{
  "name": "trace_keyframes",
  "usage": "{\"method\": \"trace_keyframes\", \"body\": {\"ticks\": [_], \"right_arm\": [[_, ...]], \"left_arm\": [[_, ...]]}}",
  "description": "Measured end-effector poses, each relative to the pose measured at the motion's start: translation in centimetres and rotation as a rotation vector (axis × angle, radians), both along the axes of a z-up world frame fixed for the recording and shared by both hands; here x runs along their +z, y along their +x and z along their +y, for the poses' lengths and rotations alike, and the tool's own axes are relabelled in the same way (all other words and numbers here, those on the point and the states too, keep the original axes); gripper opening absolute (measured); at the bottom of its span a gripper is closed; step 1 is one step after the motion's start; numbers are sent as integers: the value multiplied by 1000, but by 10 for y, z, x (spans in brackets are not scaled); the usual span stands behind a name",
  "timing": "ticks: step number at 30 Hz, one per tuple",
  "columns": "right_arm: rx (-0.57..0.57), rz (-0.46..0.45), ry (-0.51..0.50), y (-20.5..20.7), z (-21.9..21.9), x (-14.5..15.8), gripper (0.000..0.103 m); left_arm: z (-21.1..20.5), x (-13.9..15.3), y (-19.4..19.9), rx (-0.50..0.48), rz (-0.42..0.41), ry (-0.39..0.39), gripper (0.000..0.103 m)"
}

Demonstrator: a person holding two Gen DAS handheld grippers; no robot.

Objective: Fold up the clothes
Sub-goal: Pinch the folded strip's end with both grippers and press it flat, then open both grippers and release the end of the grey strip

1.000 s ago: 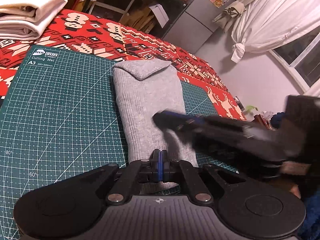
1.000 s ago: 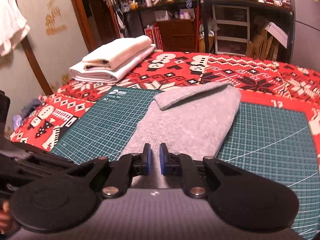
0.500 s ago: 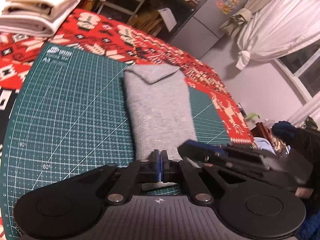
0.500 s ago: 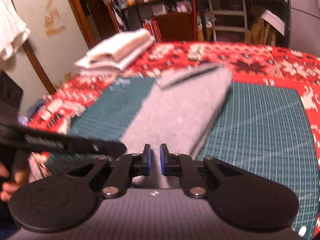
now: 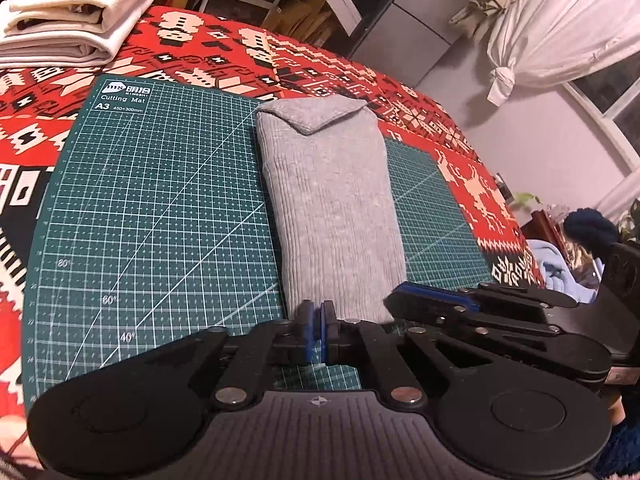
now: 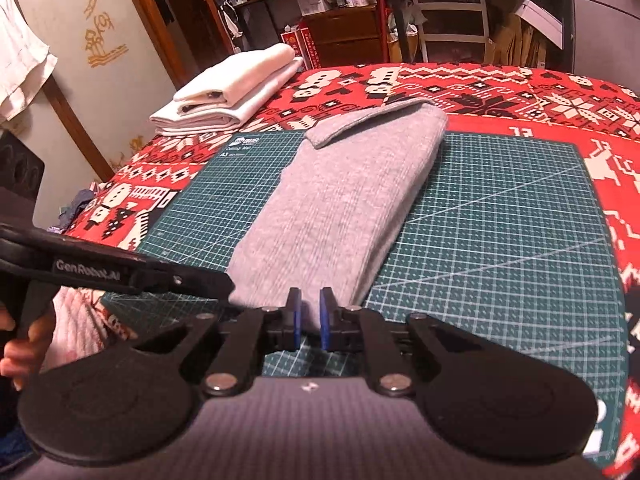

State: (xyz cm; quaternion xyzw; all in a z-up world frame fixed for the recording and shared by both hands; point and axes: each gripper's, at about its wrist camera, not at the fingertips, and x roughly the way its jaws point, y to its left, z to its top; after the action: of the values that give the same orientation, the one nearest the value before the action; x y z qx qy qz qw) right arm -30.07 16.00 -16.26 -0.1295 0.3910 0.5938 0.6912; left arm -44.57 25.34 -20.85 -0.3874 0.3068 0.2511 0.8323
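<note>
A grey ribbed garment (image 5: 332,200) (image 6: 340,208) lies folded into a long narrow strip on the green cutting mat (image 5: 160,200) (image 6: 500,220), with a small flap turned over at its far end. My left gripper (image 5: 317,312) sits at the strip's near left end, its blue pads a hairline apart with nothing seen between them. My right gripper (image 6: 310,308) is at the near right end, open by a narrow gap in which grey cloth shows. Each wrist view shows the other gripper from the side: the right gripper (image 5: 404,294) and the left gripper (image 6: 226,286).
A stack of folded white cloth (image 5: 76,20) (image 6: 232,92) rests on the red patterned blanket (image 5: 280,56) beyond the mat's far left corner. A hand (image 6: 24,344) holds the left gripper. Shelves and furniture stand behind the bed, and curtains hang at the right.
Both grippers have pulled back from over the garment to its near end. The left pads, pressed together before, now show a thin gap. The garment has not moved.
</note>
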Motion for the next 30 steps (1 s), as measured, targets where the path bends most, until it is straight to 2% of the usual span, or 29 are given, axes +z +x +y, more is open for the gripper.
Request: {"method": "trace_keyframes", "body": {"ticks": [3,5,6,7,10,13,15,16,17,19,21,23,27,30], "right_arm": [[-39,60,19,10,-11,5,13],[-92,142,26,24,-13,1,13],[-119,184,29,31,-14,-2,14],[-146,225,33,38,-15,-4,15],[-213,328,39,57,-16,-12,30],[-227,351,30,63,-8,-17,30],[-217,345,10,61,0,-21,30],[-212,342,0,59,3,-23,27],[-207,339,-10,58,7,-25,11],[-205,329,-24,54,11,-30,9],[-202,319,-25,52,10,-30,8],[-203,328,-30,53,7,-27,6],[-182,306,-62,49,-4,-22,6],[-168,289,-70,47,-18,-20,6]], "left_arm": [[2,10,-12,-13,-83,-30,11],[9,14,-18,9,-135,-52,34],[14,13,-19,32,-140,-63,36],[19,11,-19,52,-127,-67,36],[31,-2,-14,85,-91,-107,36],[37,-15,-9,91,-80,-153,36],[39,-20,-9,88,-100,-177,36],[39,-21,-9,83,-107,-182,32],[38,-21,-9,74,-108,-181,29],[37,-22,-8,56,-116,-186,17],[34,-20,-8,51,-105,-184,14],[31,-18,-9,49,-88,-184,7],[11,-15,-6,5,-66,-226,6],[-4,-13,-2,-33,-52,-231,5]]}}
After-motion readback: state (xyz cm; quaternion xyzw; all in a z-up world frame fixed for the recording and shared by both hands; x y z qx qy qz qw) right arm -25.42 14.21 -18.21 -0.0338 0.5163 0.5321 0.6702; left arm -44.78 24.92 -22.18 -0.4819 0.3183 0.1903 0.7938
